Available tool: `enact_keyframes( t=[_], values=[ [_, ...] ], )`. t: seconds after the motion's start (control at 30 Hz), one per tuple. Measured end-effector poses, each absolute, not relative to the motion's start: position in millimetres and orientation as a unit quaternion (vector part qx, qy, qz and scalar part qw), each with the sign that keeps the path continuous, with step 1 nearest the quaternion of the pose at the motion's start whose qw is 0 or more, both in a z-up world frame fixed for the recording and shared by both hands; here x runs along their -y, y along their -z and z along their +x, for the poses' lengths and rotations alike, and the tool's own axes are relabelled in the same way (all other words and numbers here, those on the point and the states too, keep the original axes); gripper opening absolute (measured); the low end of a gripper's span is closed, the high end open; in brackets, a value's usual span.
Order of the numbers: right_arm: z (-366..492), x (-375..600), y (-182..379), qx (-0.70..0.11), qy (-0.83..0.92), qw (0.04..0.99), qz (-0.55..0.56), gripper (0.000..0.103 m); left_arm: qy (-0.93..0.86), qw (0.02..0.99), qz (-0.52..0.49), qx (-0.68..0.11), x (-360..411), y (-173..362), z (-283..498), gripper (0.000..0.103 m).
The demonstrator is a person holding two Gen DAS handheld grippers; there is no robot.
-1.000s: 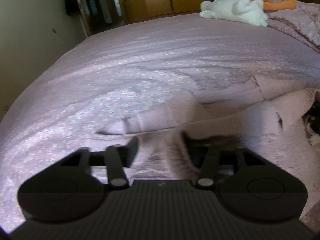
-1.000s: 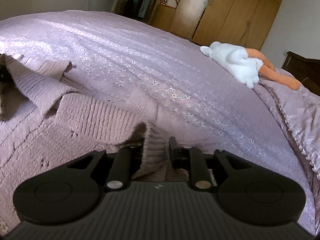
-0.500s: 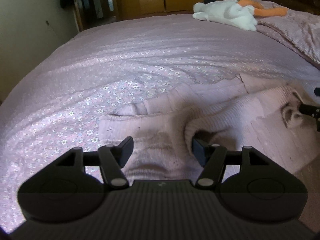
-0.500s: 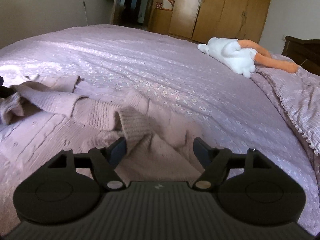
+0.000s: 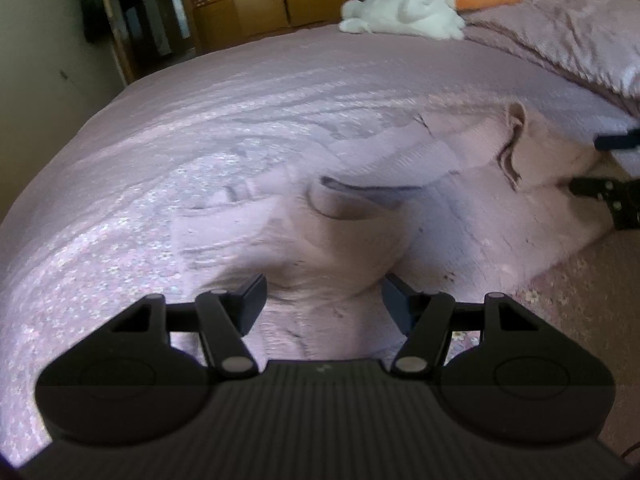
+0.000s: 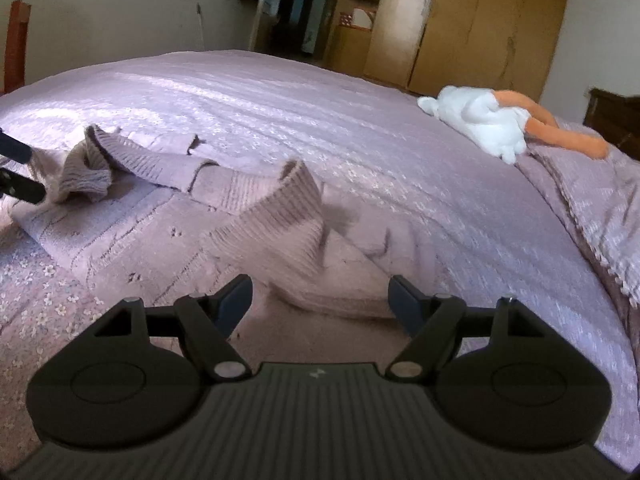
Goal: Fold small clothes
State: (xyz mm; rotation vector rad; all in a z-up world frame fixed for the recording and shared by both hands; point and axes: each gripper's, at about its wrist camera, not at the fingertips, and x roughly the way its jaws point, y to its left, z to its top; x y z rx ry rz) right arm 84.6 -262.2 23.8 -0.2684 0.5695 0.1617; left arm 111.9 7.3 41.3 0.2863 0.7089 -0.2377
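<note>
A small pink knitted sweater (image 5: 460,216) lies on the bed, its sleeves folded in over the body. In the left wrist view my left gripper (image 5: 324,300) is open just above the sweater's near left part, with nothing between its fingers. The right wrist view shows the same sweater (image 6: 152,236), with a ribbed sleeve cuff (image 6: 280,216) lying loose on top. My right gripper (image 6: 320,300) is open just short of that cuff and holds nothing. The right gripper's fingers (image 5: 600,190) show at the right edge of the left wrist view.
A mauve flowered bedspread (image 6: 340,112) covers the wide bed. A white and orange plush toy (image 6: 492,124) lies at the far side near a raised pillow area (image 5: 560,32). Wooden wardrobes (image 6: 460,28) and a doorway stand beyond the bed.
Both grippers held sweater cloth a second ago, the right one shut on a sleeve. Both have let go, opened wide and pulled back. The sleeves now lie on the body.
</note>
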Motion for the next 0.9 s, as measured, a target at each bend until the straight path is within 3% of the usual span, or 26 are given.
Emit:
enact_keyframes(
  t=[0.23,0.3,0.37,0.4,0.43,0.5,0.9],
  values=[
    [101.7,244.8,-17.3,-0.259,-0.091,0.938,-0.211,0.079,0.108,0.920,0.171,-0.337,10.9,-20.2,125.4,0.068],
    [103.7,241.2,-13.3,-0.252,-0.095,0.935,-0.230,0.069,0.107,0.924,0.172,-0.324,12.4,-18.4,128.1,0.068],
    [106.4,238.4,-9.7,-0.252,-0.097,0.932,-0.243,0.044,0.102,0.928,0.175,-0.312,13.2,-17.7,130.1,0.067],
    [107.7,238.6,-9.0,-0.254,-0.100,0.931,-0.242,0.036,0.100,0.930,0.178,-0.304,13.5,-17.6,130.4,0.060],
    [109.3,238.9,-9.2,-0.257,-0.103,0.931,-0.240,0.023,0.099,0.932,0.181,-0.299,13.2,-18.4,130.7,0.038],
    [111.0,240.1,-12.8,-0.248,-0.099,0.934,-0.238,0.011,0.102,0.931,0.172,-0.305,8.8,-22.4,134.8,0.014],
    [170.5,293.7,-47.4,-0.242,-0.022,0.963,-0.112,0.009,0.032,0.950,0.048,-0.305,-70.2,-55.6,200.1,0.013]
  ],
)
